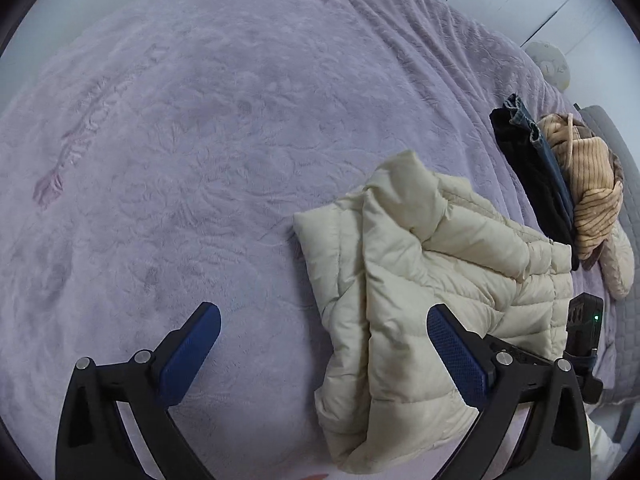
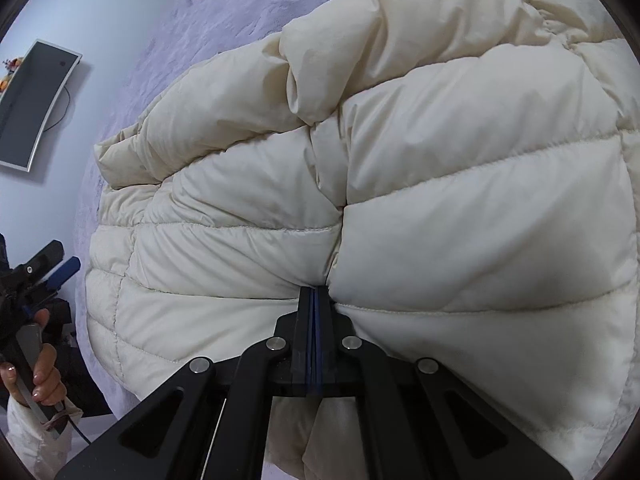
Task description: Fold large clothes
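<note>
Cream puffer jacket (image 2: 400, 200) lies bunched on the purple blanket (image 1: 180, 140), at 12 o'clock from the right gripper (image 2: 315, 300), which pinches its fabric. Left gripper (image 1: 324, 336) gapes empty, jacket at 1 o'clock.

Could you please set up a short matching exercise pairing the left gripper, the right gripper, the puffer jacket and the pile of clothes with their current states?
Things:
1. left gripper
2. right gripper
3. cream puffer jacket
4. pile of clothes

States:
A. shut on fabric
B. partly folded on the purple blanket
C. open, holding nothing
D. lying beyond the jacket

Pairs: 1-C, 2-A, 3-B, 4-D
</note>
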A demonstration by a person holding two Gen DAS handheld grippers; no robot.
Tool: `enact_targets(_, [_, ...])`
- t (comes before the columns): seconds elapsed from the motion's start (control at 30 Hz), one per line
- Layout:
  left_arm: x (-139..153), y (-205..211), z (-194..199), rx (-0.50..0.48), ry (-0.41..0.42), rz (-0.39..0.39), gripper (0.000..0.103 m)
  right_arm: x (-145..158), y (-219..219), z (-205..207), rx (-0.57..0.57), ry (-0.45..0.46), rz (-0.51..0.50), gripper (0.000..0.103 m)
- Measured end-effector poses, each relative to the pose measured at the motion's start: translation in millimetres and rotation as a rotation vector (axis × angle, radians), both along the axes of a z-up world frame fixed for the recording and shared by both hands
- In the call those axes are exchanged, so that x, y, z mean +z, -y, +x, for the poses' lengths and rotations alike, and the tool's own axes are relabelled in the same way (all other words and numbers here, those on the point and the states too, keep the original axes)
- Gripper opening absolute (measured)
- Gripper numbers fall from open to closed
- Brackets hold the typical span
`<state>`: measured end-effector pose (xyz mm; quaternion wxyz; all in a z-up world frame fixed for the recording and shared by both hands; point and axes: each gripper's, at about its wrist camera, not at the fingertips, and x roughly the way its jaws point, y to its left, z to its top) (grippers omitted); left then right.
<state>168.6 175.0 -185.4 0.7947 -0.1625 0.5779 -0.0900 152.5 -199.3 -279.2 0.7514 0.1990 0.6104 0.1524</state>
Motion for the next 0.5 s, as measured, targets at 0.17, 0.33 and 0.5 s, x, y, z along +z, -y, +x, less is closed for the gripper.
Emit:
enact_targets(0.17, [-50.4, -4.7, 10.8, -0.046, -0.135, -0.32, 0.103, -4.1, -4.0, 2.6, 0.001, 0.008, -0.006, 0.0])
enact_targets(0.33, [-71.5, 18.6, 21.9, -0.164, -0.171, -0.51, 0.103, -7.1, -6.7, 2.2, -0.002, 0.01, -0.002, 0.0])
enact_targets(0.5, [-78.7, 54.0, 30.3, -0.267, -0.192, -0.475, 0.101, -12.3, -4.2, 1.9, -0.02, 0.003, 0.041, 0.0])
